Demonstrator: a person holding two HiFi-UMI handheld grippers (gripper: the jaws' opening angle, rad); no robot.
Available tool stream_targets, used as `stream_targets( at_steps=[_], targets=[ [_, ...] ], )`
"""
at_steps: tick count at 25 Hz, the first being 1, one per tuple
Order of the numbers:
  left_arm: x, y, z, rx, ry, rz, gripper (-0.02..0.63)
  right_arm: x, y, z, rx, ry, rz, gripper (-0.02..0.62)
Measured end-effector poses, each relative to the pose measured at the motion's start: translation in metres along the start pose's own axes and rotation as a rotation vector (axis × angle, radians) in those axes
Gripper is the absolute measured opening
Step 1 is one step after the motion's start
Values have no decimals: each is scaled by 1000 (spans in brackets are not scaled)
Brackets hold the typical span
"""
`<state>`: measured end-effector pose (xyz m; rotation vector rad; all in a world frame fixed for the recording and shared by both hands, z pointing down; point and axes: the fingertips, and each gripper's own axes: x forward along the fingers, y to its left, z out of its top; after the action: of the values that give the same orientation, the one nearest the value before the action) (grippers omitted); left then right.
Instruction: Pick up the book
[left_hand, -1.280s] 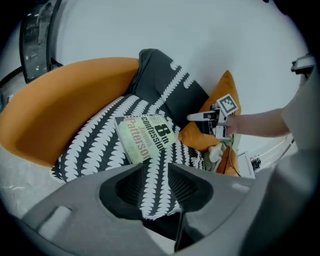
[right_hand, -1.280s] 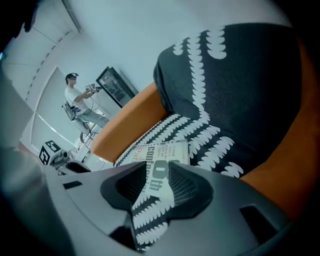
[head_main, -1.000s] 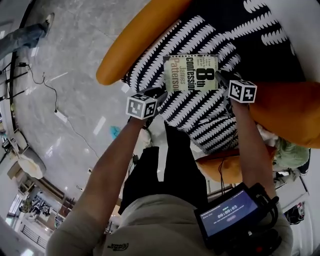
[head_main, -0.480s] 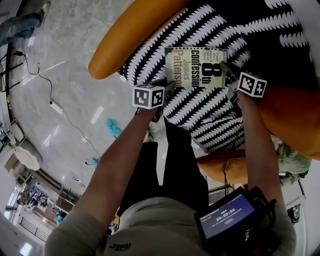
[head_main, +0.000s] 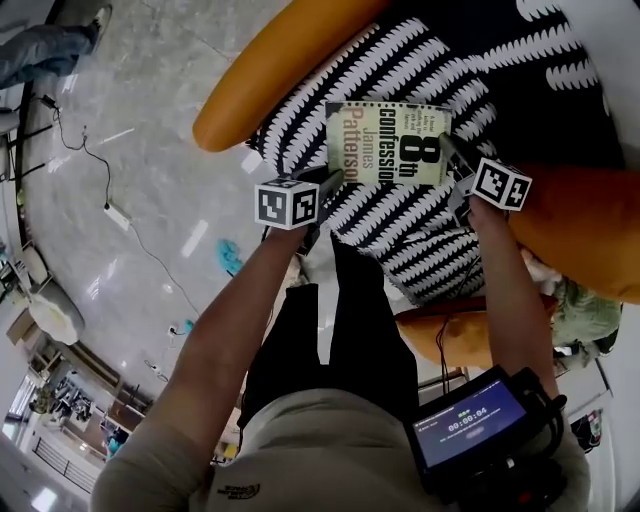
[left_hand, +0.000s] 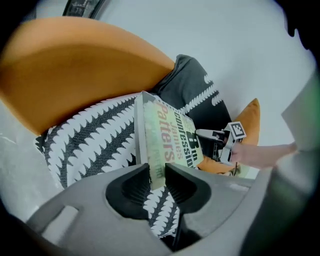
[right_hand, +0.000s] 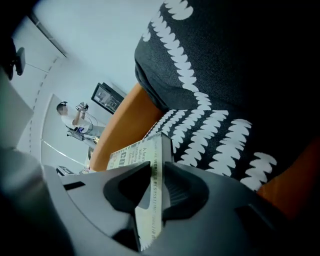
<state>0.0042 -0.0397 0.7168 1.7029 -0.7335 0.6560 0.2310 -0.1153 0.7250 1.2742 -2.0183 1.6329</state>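
While over cushion (head_main: 400, 232), book (head_main: 388, 143) between hand-held grippers (head_main: 335, 178) (head_main: 448, 146)

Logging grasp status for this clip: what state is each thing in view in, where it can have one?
book: closed, cover up, gripped at both ends.
left gripper: jaws have just been closing, now shut on one edge of the book.
right gripper: jaws have just been closing, now shut on the opposite edge of the book.
patterned cushion: lying on the orange chair, under the book.
screen at the person's waist: lit.
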Motion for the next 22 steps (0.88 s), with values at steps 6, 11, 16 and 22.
stream_targets(
  at_steps=[6, 11, 16, 22],
  targets=[
    [-52, -23, -5, 35, -43, -13, 98, -35, 47, -2, -23, -47, -1, 94],
    [-86, -41, 0, 59, -82, -24, 95, -60, 78, 3, -42, -76, 5, 94],
    [-144, -62, -27, 64, -99, -51, 94, -98, 133, -17, -67, -106, 12, 92],
    [-217, -89, -36, 99, -152, -82, 91, -145, 202, -26, -94, -177, 21, 91]
  ],
)
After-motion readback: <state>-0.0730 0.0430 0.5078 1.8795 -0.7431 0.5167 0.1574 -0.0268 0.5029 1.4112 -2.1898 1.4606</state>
